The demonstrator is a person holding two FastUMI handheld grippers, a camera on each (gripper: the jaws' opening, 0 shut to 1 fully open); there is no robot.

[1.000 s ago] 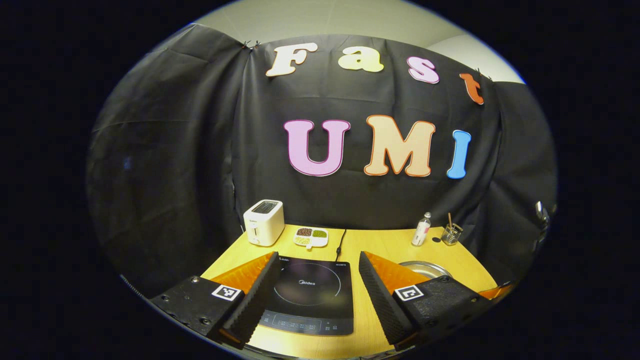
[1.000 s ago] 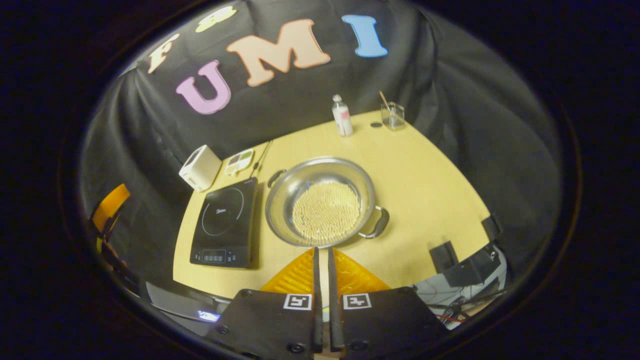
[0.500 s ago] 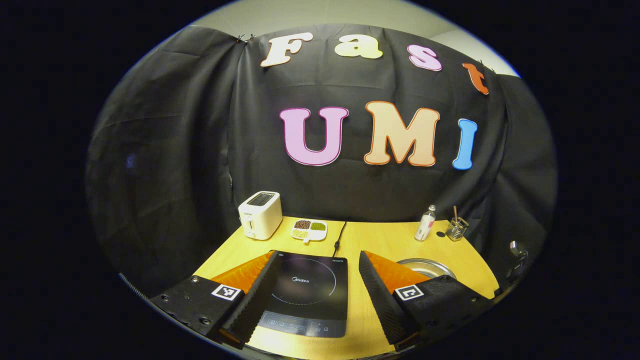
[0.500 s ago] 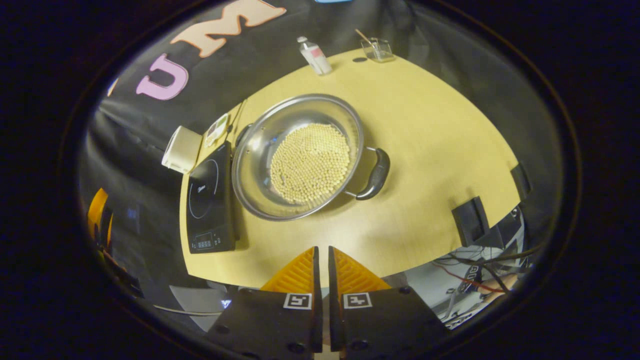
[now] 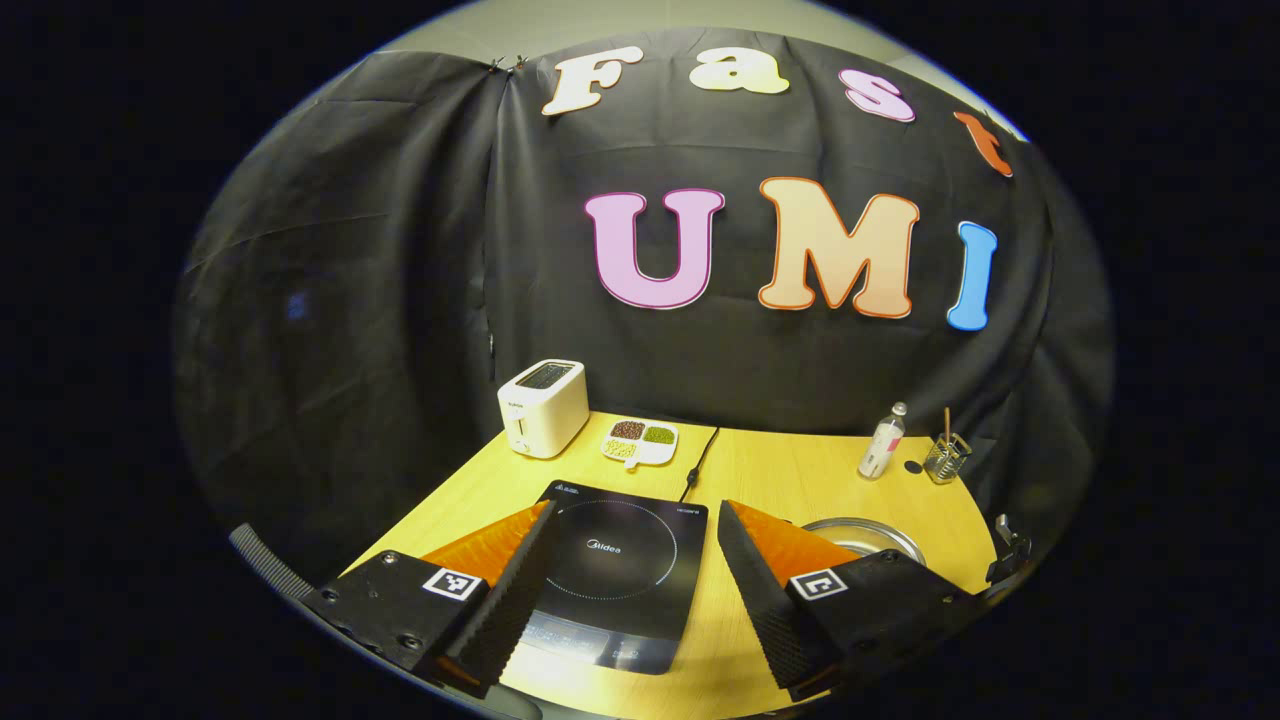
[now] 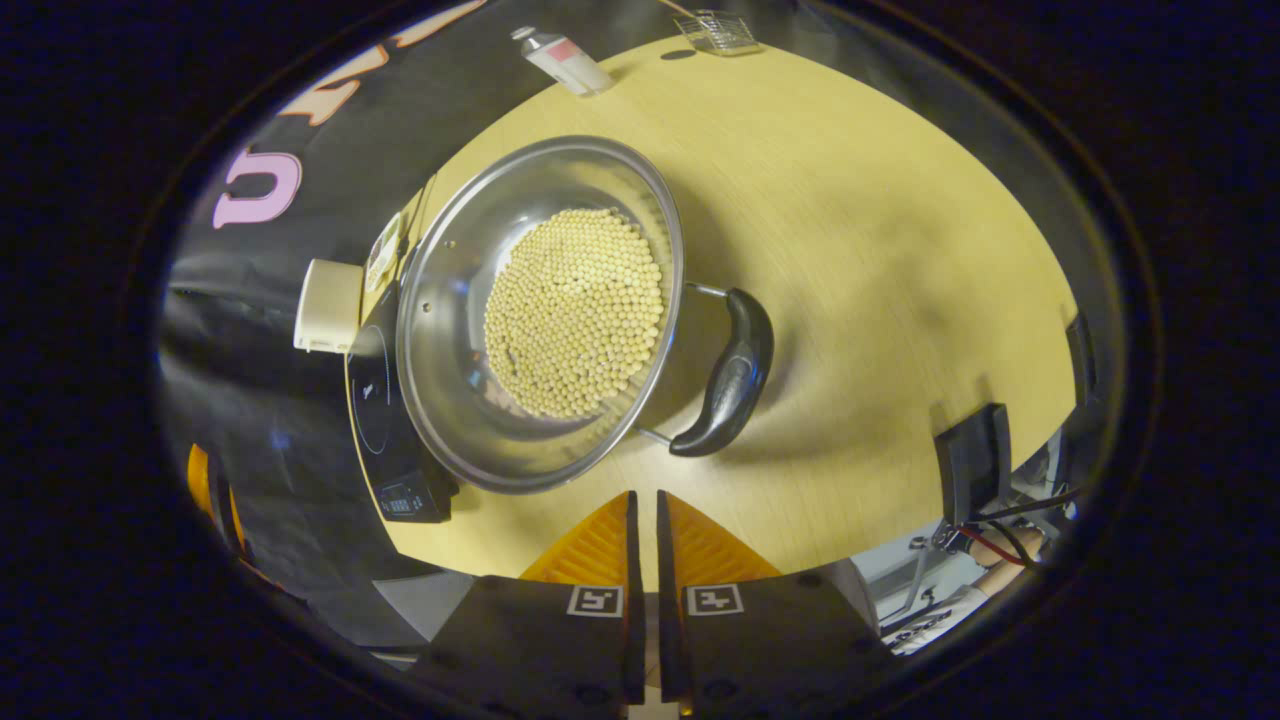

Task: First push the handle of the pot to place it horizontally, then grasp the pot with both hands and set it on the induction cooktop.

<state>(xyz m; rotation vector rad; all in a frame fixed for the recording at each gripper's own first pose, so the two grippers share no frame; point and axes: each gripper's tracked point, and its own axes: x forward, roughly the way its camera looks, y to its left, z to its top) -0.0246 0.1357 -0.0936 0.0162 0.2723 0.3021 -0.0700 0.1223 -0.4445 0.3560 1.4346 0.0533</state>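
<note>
The shiny round metal pot (image 6: 540, 310) full of pale beans sits on the yellow wooden tabletop (image 6: 880, 250), its black handle (image 6: 728, 375) at 3 o'clock, beside the flat black induction cooktop (image 5: 612, 570). The right tool (image 6: 645, 520) is clenched above the tabletop; the left tool (image 5: 632, 590) is released

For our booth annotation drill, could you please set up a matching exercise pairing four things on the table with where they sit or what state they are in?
Things:
1. pot
2. toaster
3. right gripper
4. left gripper

Places or states:
A. at the table's back, left of the divided dish
B. fingers wide apart, above the induction cooktop
C. holds pale round beans, on the table beside the cooktop
D. fingers nearly together, holding nothing, short of the pot's dark handle

Pairs: 1-C, 2-A, 3-D, 4-B
</note>
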